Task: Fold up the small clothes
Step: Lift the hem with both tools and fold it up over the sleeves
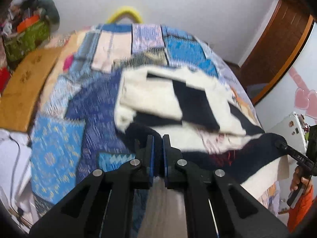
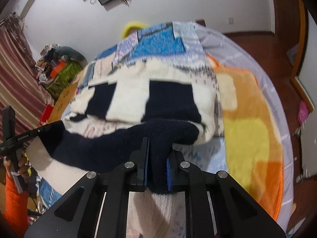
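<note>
Between the blue-padded fingers of the right gripper (image 2: 156,158), a dark navy fold of a cream-and-navy knit garment (image 2: 142,99) is clamped tight, the rest of it draped ahead of the jaws over a patchwork quilt (image 2: 158,37) on the bed. Off to that gripper's left, the left gripper (image 1: 158,148) has its jaws drawn nearly together, apparently on the garment's dark near edge, though motion blur keeps the contact unclear. Beyond the garment lie an orange-and-yellow blanket (image 2: 255,130) to the right and a wooden board (image 1: 25,83) to the left.
</note>
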Demonstrator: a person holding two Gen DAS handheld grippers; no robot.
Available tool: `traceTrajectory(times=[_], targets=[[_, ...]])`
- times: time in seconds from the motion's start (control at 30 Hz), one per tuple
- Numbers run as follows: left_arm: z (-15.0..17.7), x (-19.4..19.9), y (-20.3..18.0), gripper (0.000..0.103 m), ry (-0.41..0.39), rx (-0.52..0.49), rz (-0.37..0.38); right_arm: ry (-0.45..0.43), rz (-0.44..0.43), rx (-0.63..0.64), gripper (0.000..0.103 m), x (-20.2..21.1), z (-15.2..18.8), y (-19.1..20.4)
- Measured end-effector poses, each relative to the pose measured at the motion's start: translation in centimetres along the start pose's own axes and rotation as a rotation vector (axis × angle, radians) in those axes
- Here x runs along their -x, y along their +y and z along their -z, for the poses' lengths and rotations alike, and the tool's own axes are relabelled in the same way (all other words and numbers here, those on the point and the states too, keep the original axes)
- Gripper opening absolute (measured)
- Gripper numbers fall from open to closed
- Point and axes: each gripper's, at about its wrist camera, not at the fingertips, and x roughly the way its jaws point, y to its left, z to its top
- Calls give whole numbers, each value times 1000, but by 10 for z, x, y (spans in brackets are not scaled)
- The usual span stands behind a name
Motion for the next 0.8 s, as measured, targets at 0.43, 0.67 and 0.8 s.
traceTrajectory(times=[0.43, 0.67, 0.8], targets=[[-62, -32, 19, 6, -103, 18, -151, -93, 80, -5, 11, -26, -53, -7], [-61, -94, 48, 6, 9, 65, -197, -31, 149, -53, 10, -70, -60, -30], [-57, -118, 54, 7, 54, 64, -205, 23, 168, -64, 10, -95, -58, -39]])
